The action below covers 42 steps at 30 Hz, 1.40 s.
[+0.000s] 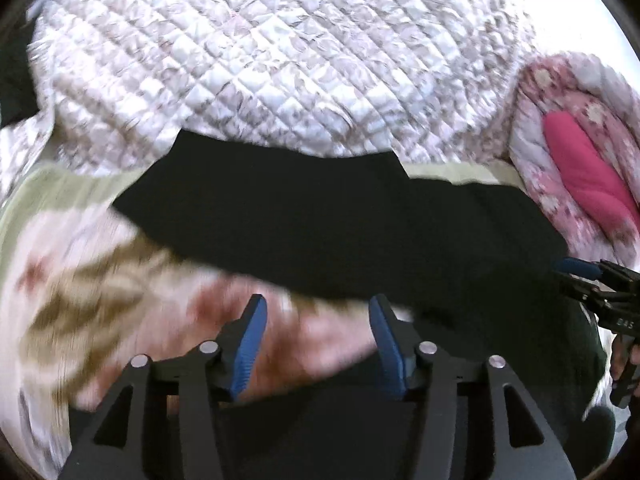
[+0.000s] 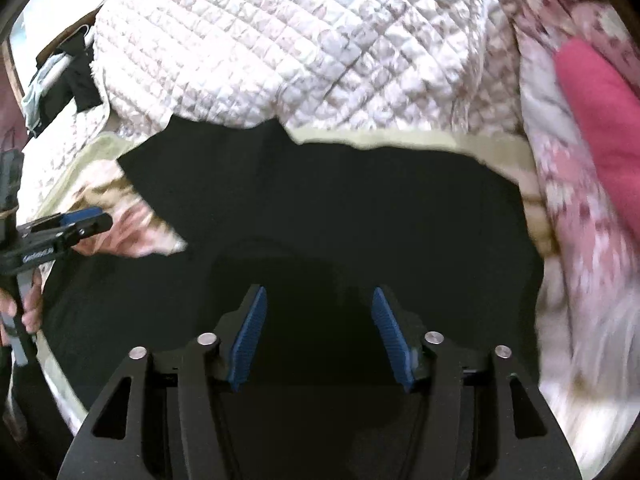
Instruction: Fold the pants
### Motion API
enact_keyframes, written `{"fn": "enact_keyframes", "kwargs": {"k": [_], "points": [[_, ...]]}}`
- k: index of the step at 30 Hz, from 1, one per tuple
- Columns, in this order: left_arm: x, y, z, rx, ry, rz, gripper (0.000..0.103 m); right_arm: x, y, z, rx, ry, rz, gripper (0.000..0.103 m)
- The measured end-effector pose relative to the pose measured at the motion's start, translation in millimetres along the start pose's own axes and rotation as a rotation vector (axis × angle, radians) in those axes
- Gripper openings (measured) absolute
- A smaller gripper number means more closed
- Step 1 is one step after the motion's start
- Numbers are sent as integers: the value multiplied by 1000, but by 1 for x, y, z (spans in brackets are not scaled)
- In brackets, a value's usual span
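Black pants (image 1: 320,216) lie spread flat across the bed; they also fill the middle of the right wrist view (image 2: 340,200). My left gripper (image 1: 318,308) is open and empty, hovering over the floral sheet at the pants' near left edge. My right gripper (image 2: 319,300) is open and empty above the middle of the pants. The right gripper shows at the right edge of the left wrist view (image 1: 576,266), and the left gripper shows at the left edge of the right wrist view (image 2: 86,216).
A white quilted blanket (image 1: 260,48) is bunched behind the pants. A pink floral duvet with a magenta lining (image 1: 580,168) lies at the right. The floral bed sheet (image 1: 80,280) lies at the left. Dark clothes (image 2: 68,68) hang at far left.
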<state>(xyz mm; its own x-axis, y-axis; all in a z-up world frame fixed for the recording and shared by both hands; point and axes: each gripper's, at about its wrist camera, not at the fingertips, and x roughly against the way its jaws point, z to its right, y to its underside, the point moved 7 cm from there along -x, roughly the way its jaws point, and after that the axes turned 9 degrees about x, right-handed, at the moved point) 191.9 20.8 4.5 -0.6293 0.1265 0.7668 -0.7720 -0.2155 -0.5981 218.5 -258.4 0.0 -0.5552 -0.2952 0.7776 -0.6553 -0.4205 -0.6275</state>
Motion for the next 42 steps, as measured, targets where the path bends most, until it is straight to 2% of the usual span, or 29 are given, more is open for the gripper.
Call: {"fn": "enact_keyframes", "kwargs": {"k": [5, 10, 13, 15, 17, 19, 20, 21, 22, 23, 24, 25, 30, 34, 38, 42], "points": [[-49, -48, -17, -8, -62, 13, 61, -30, -37, 40, 17, 38, -18, 69], [-90, -76, -23, 0, -67, -2, 65, -68, -68, 71, 50, 68, -49, 69], [-112, -80, -16, -30, -78, -9, 67, -90, -78, 79, 59, 68, -66, 69], [-129, -77, -15, -36, -88, -39, 67, -110, -79, 85, 65, 77, -113, 69], [-136, -72, -11, -79, -124, -13, 67, -128, -74, 86, 85, 93, -168, 69], [-138, -69, -7, -122, -164, 5, 63, -130, -72, 80, 142, 135, -163, 69], [-138, -69, -6, -133, -180, 8, 57, -131, -73, 77, 170, 166, -165, 58], [-138, -70, -5, -144, -204, 13, 40, -130, -74, 76, 185, 192, -163, 34], [-138, -70, -5, -161, -234, 20, 30, -128, -76, 75, 185, 189, -157, 23], [-136, -70, -3, -166, -226, 23, 22, -124, -78, 73, 168, 174, -149, 11], [-134, -72, -1, -170, -225, 27, 10, -118, -80, 69, 163, 170, -139, 8], [-129, -74, 0, -172, -215, 31, 5, -112, -82, 65, 170, 168, -126, 8], [-88, -76, -3, -125, -168, 71, 4, -45, -88, 41, 151, 136, 16, 8], [-29, -60, -4, -88, -109, 144, 4, 23, -73, 14, 113, 93, 145, 8], [31, -20, -10, -38, -44, 198, 4, 79, -22, -10, 69, 67, 208, 8], [63, 40, -23, 26, -3, 176, 4, 91, 49, -21, -14, 41, 144, 8]]}}
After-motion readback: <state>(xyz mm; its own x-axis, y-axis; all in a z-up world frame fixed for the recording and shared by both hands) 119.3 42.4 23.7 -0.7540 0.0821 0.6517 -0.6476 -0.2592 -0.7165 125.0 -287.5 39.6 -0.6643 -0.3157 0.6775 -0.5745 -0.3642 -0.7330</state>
